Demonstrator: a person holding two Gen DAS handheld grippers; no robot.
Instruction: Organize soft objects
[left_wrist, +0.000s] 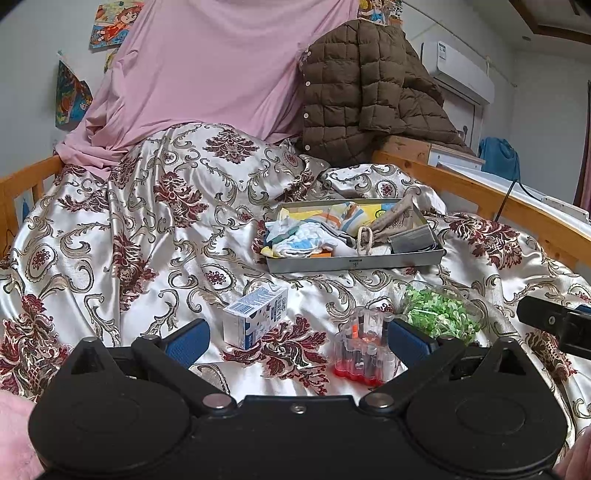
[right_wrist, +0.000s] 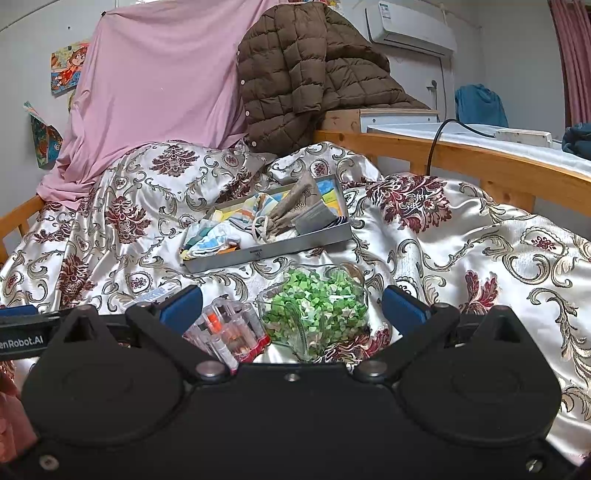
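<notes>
left gripper (left_wrist: 295, 339): spread wide, empty, above glossy damask bedspread (left_wrist: 147, 229)
right gripper (right_wrist: 291, 308): released, empty
tray (left_wrist: 354, 258): grey metal, shallow, far centre, soft cloths (left_wrist: 314, 229) piled inside
near: milk carton (left_wrist: 255, 317), clear marker case (left_wrist: 364, 350), green-filled container (right_wrist: 314, 314)
edges: wooden rail (right_wrist: 480, 162) right

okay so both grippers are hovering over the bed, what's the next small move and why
Probably ease the right gripper forward toward the metal tray. Both grippers are open and empty, the left gripper over a small carton, and the soft cloths already lie in the tray, one spilling over its near-left corner.
</notes>
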